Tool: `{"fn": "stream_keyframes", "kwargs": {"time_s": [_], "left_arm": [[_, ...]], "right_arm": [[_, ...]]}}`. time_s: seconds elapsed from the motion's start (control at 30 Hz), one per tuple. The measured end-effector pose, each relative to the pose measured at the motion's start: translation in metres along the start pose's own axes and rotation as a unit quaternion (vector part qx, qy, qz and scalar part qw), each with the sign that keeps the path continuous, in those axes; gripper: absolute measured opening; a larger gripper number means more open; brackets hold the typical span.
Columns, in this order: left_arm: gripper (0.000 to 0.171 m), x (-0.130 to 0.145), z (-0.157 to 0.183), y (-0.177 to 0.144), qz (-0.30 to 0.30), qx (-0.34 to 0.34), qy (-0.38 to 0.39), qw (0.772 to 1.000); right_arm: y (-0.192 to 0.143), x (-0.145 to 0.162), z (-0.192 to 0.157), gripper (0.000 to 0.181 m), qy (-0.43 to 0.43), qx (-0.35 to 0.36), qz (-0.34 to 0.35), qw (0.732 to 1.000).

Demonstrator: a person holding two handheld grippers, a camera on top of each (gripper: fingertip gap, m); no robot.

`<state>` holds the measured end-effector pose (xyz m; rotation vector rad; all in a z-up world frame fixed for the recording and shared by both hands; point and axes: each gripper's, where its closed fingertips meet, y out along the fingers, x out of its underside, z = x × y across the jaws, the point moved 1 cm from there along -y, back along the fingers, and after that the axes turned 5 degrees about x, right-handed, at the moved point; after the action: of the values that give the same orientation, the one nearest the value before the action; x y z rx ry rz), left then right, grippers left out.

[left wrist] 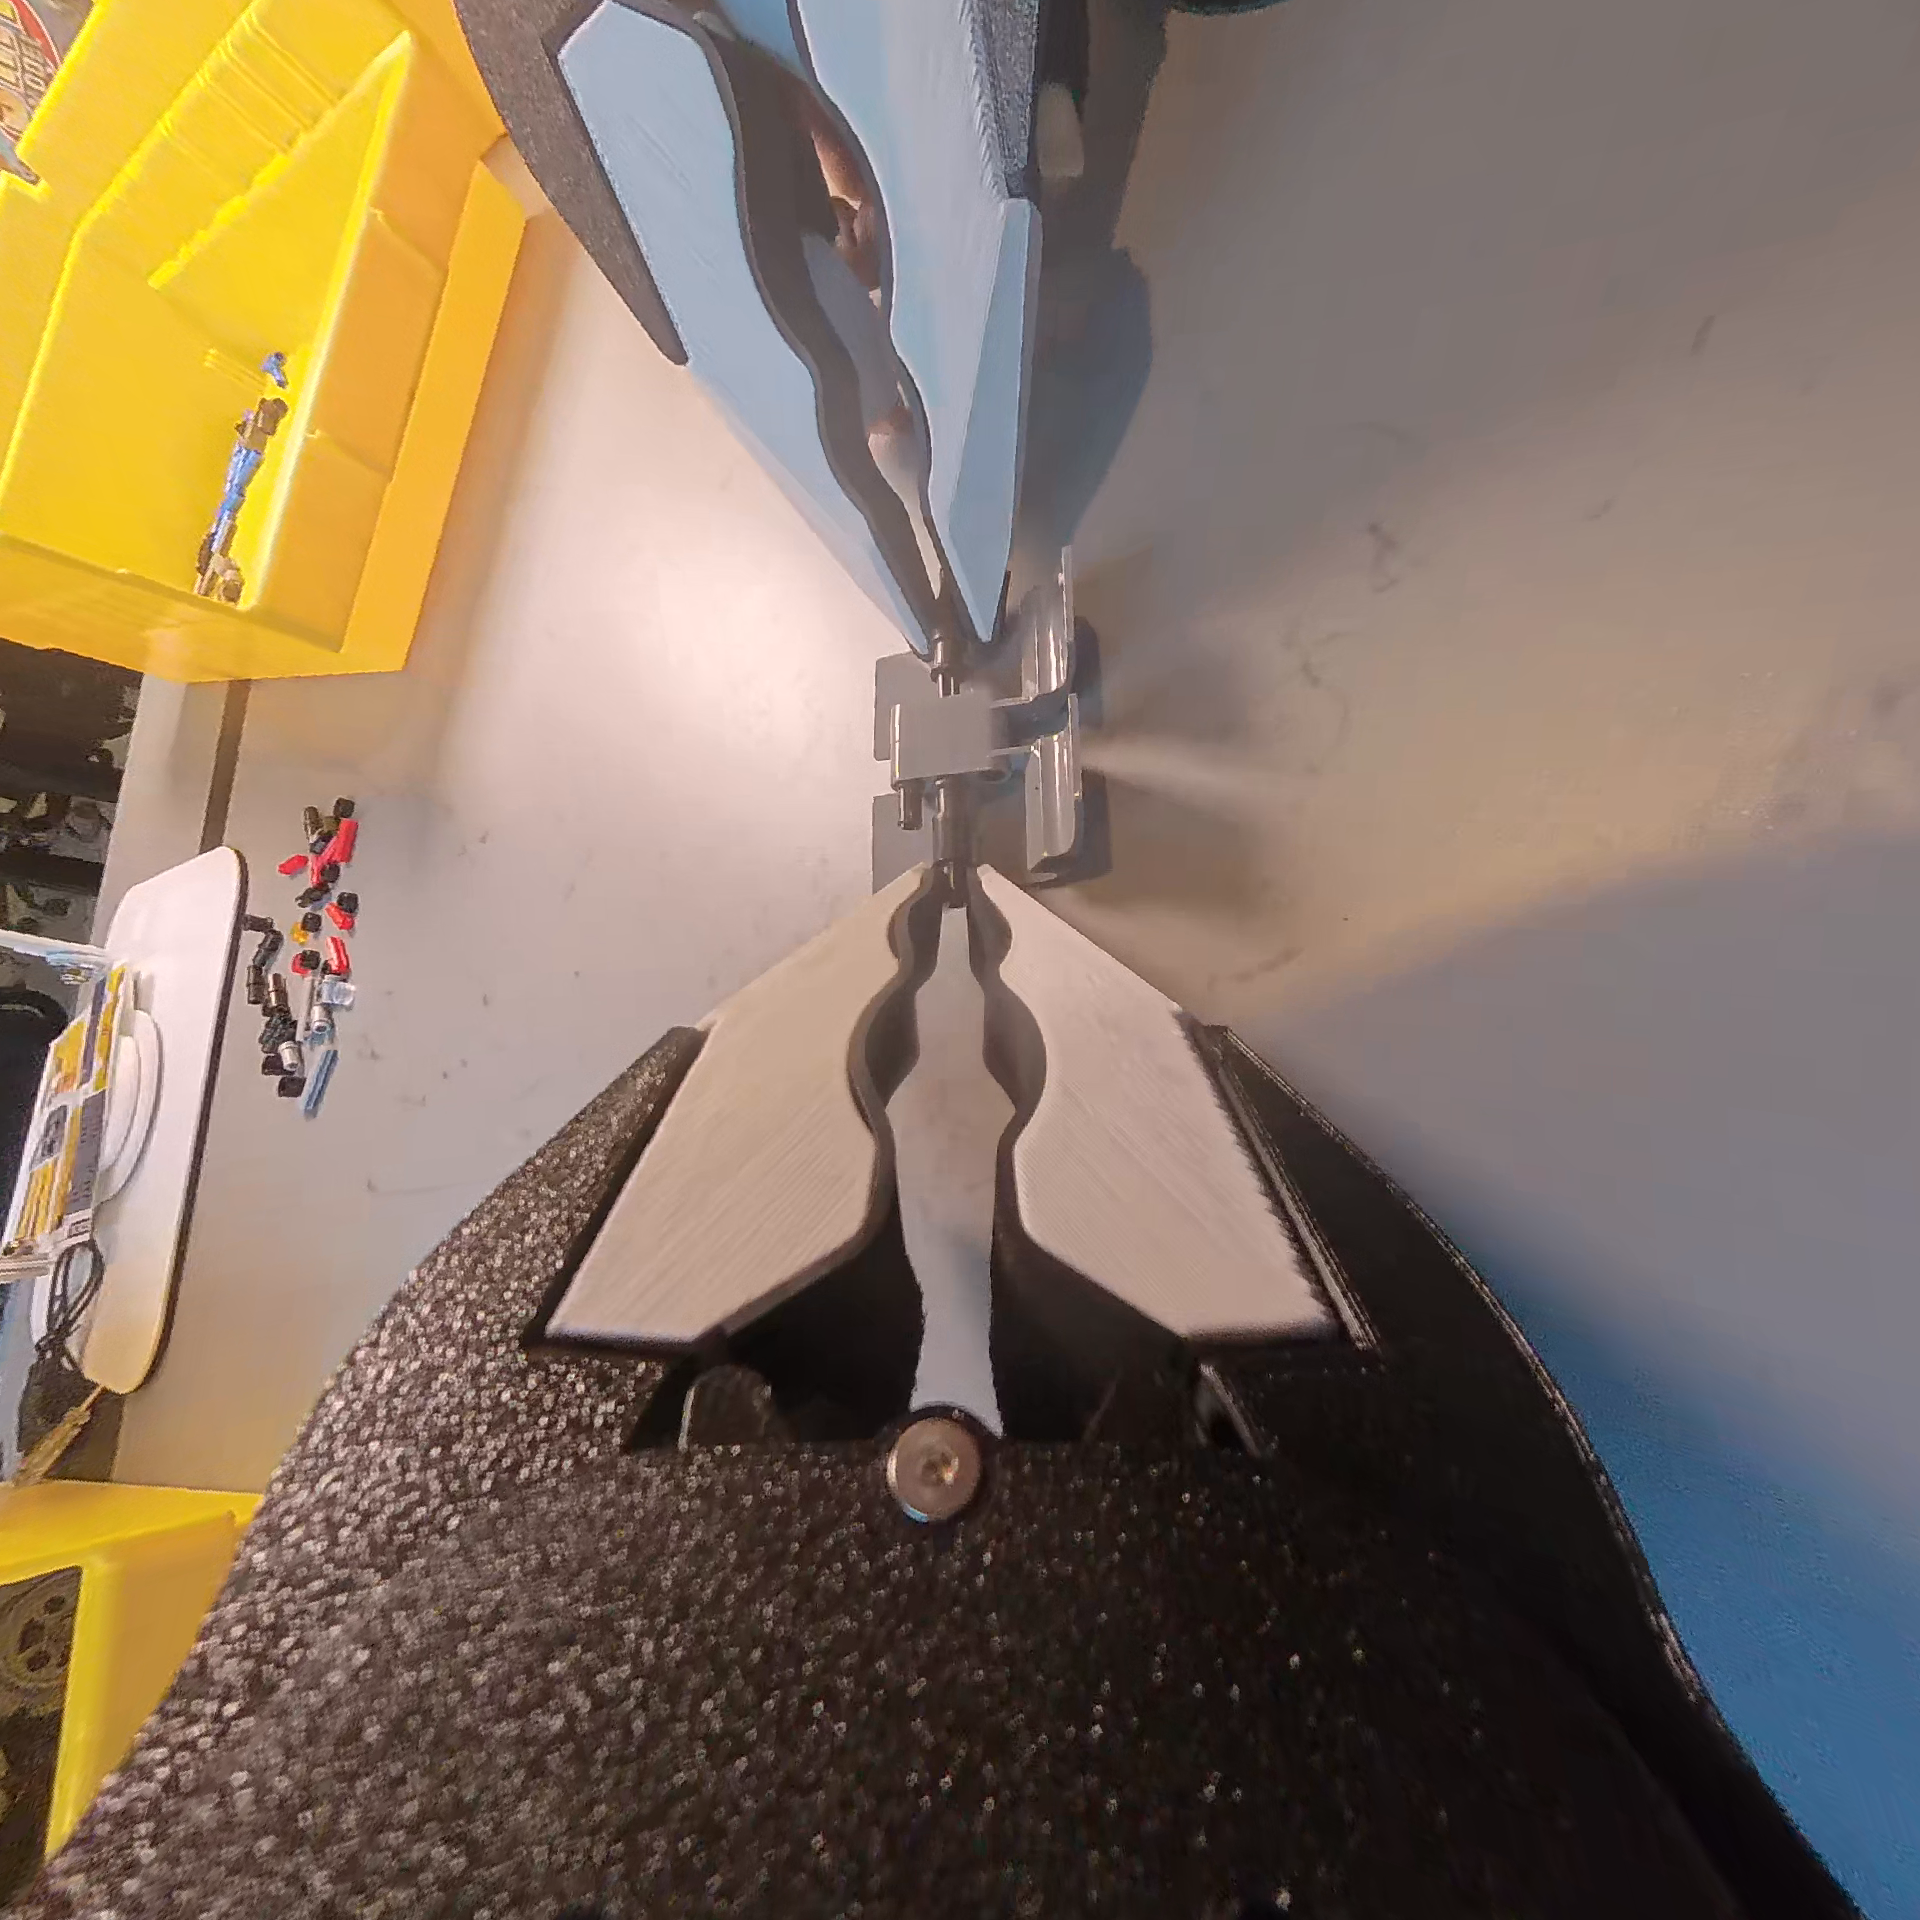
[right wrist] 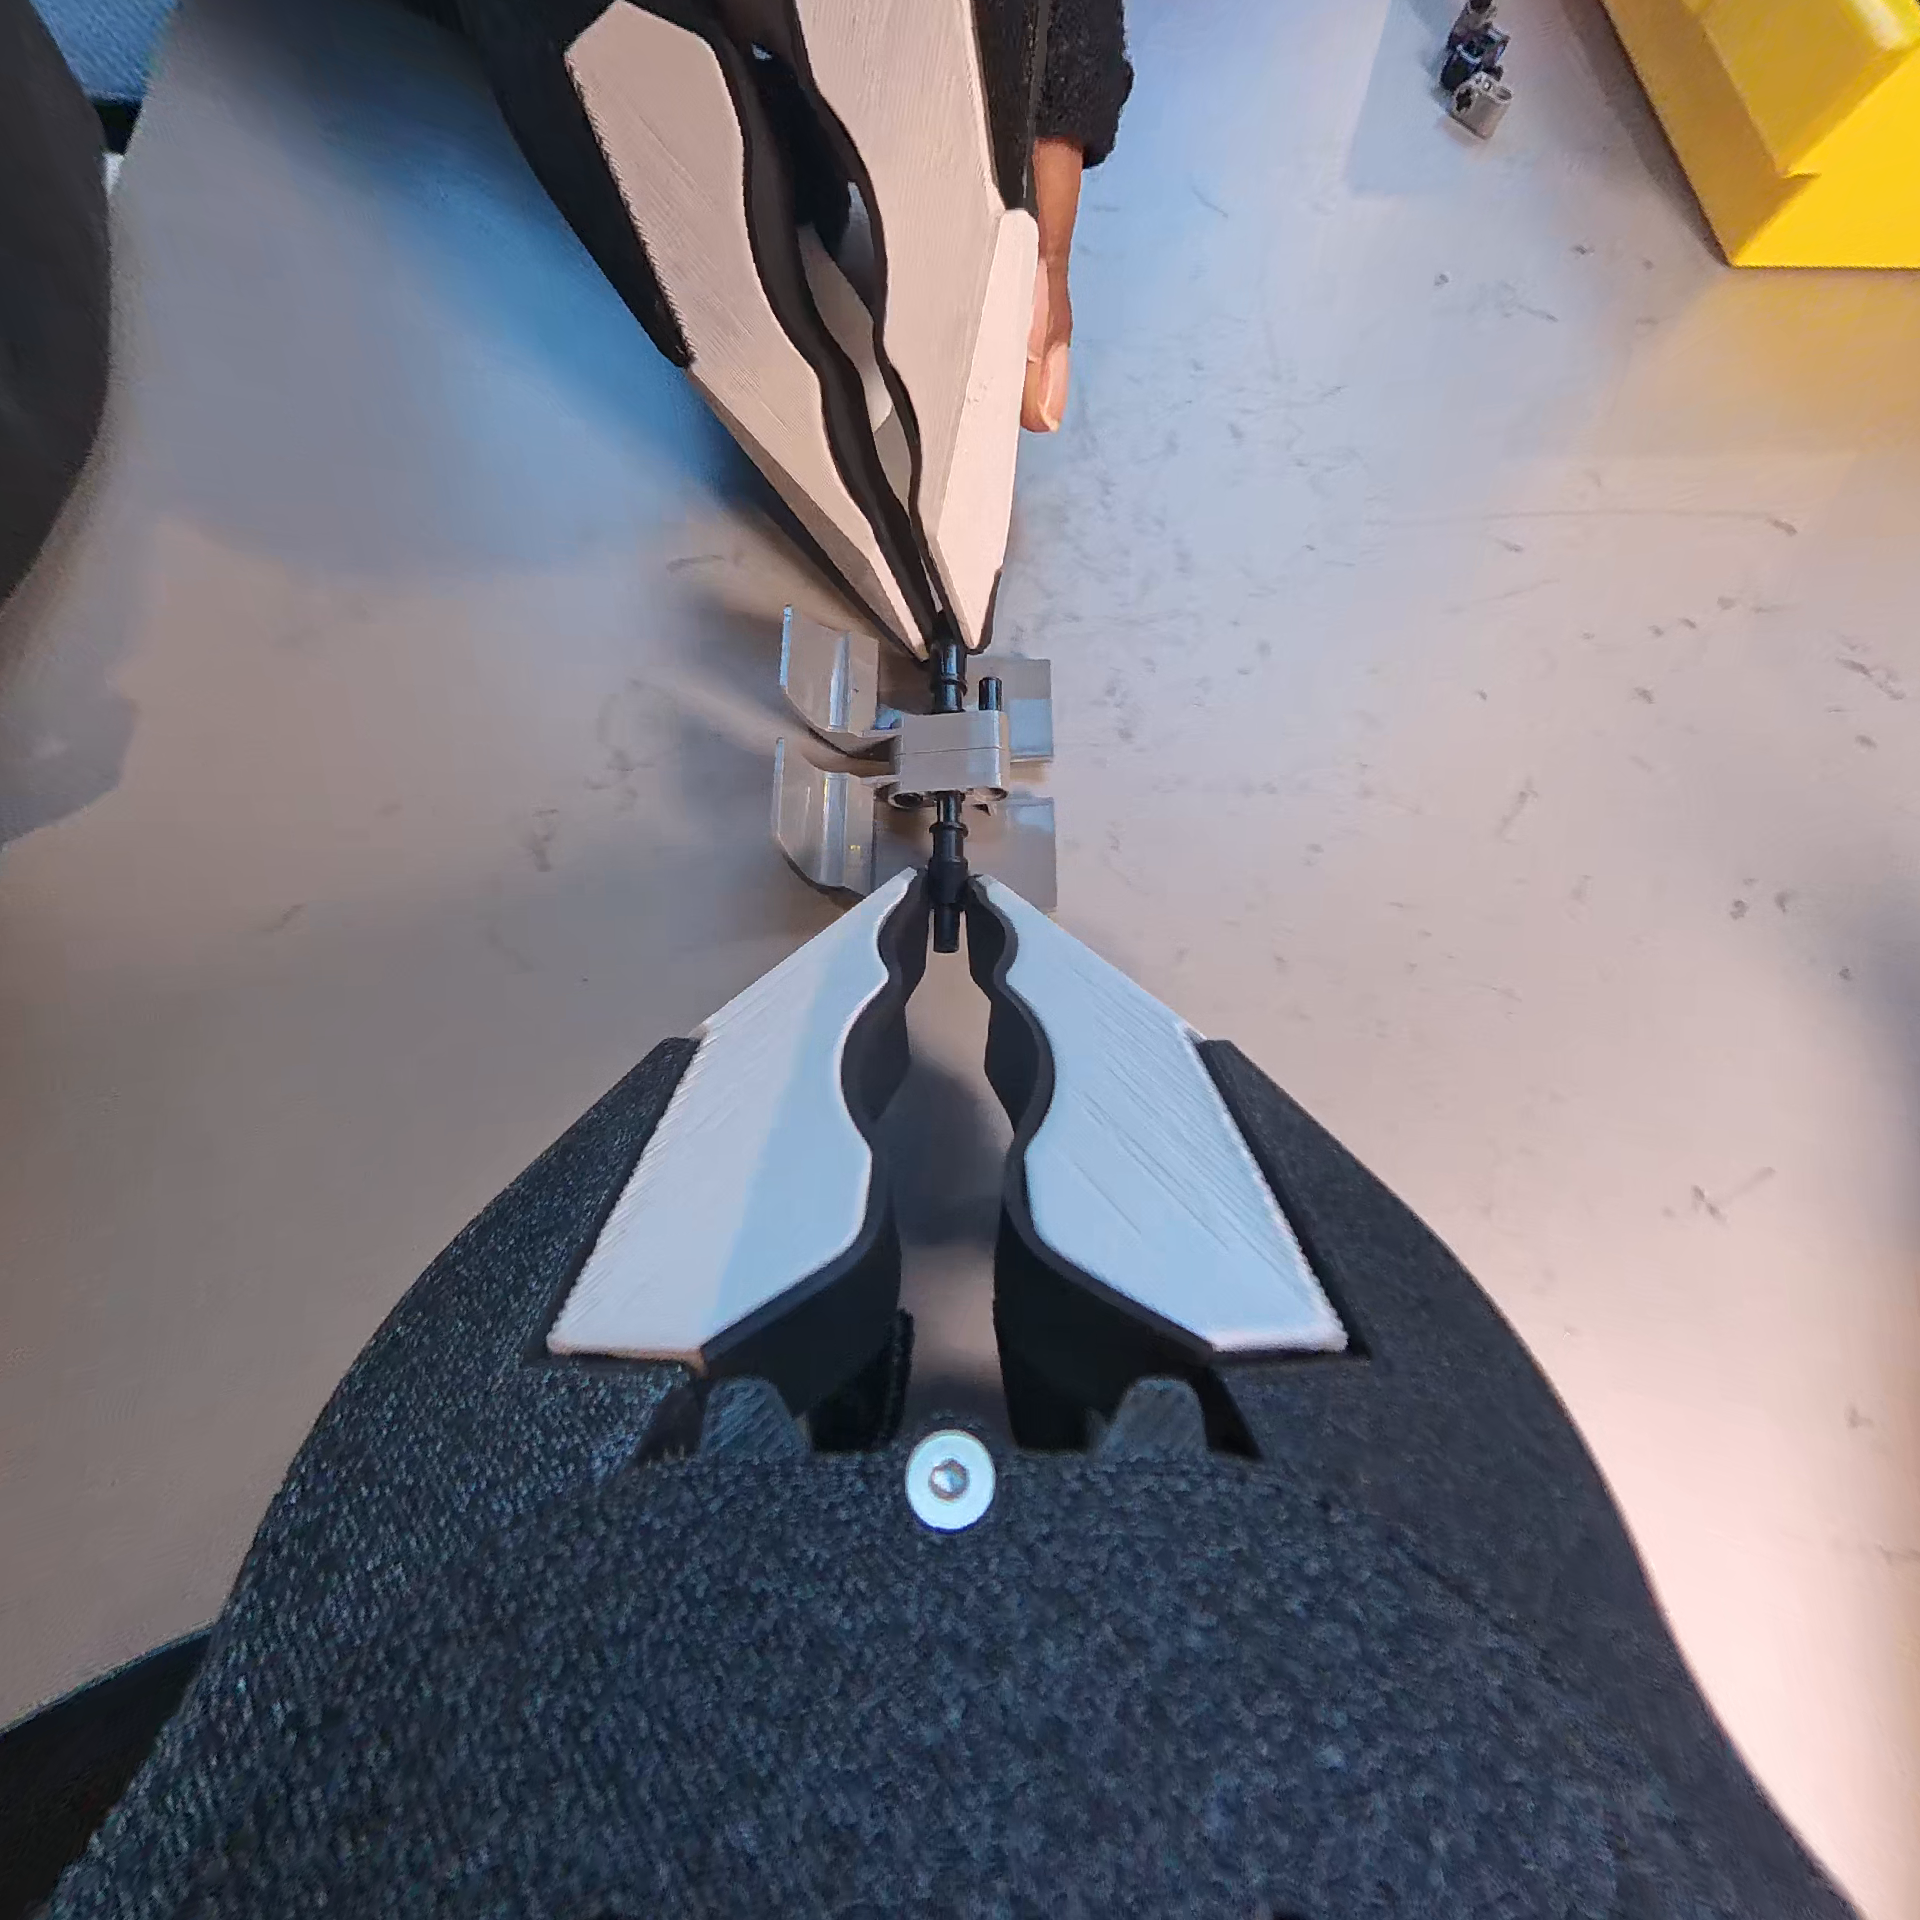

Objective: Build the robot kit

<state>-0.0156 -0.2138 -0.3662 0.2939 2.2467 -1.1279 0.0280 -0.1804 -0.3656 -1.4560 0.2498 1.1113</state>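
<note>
The left gripper (left wrist: 948, 902) is almost closed, and its two pale fingers pinch one end of a thin black pin (left wrist: 948, 831). The right gripper (right wrist: 943, 904) is almost closed too, and it pinches a black pin (right wrist: 945, 883) on the other side. The two grippers point at each other, tip to tip, just above the table (right wrist: 1455, 727). Between them sits a small grey block (right wrist: 954, 764), and the pins stick out of it on both sides. Another short black peg (right wrist: 989, 691) stands up on the block. The block is joined to grey flat pieces (left wrist: 1051, 748) with curved ends, and these seem to rest on the table, but the view there is too blurry to be sure. In the right wrist view a hand (right wrist: 1049, 343) shows behind the left gripper, with a dark sleeve above it. Far to the side in the left wrist view stands a yellow tray (left wrist: 135, 416) with a blue and black part (left wrist: 244, 468) inside. Near it lies a pile of small red and black bits (left wrist: 312, 935) beside a white board (left wrist: 156, 1039). In the right wrist view, a few small grey bits (right wrist: 1475, 73) lie next to a yellow box (right wrist: 1787, 125).
</note>
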Motion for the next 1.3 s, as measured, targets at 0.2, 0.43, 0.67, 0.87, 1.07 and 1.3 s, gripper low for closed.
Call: {"fn": "stream_keyframes", "kwargs": {"time_s": [0.2, 0.43, 0.67, 0.87, 1.07, 1.3], "left_arm": [[0.003, -0.006, 0.0, 0.004, -0.007, -0.007, 0.011, 1.0], [0.002, -0.008, 0.001, 0.005, -0.021, -0.016, 0.022, 0.999], [0.002, -0.006, 0.0, 0.004, -0.017, -0.011, 0.014, 1.0], [0.01, 0.007, -0.009, 0.0, 0.01, 0.018, -0.042, 0.999], [0.024, 0.022, -0.019, -0.02, 0.047, 0.038, -0.149, 0.987], [0.017, 0.01, -0.008, -0.011, 0.047, 0.064, -0.137, 0.987]], "right_arm": [[-0.003, -0.002, -0.003, 0.005, -0.013, 0.006, -0.027, 1.0], [-0.001, -0.001, -0.004, 0.005, -0.016, 0.012, -0.063, 0.998], [0.001, -0.003, -0.002, 0.005, -0.021, 0.025, -0.057, 0.998], [0.005, -0.003, 0.007, 0.01, -0.003, 0.042, -0.017, 0.999], [-0.01, 0.005, 0.011, 0.021, 0.019, 0.036, -0.001, 0.999], [-0.019, 0.005, 0.013, 0.016, 0.036, 0.027, 0.023, 0.999]]}}
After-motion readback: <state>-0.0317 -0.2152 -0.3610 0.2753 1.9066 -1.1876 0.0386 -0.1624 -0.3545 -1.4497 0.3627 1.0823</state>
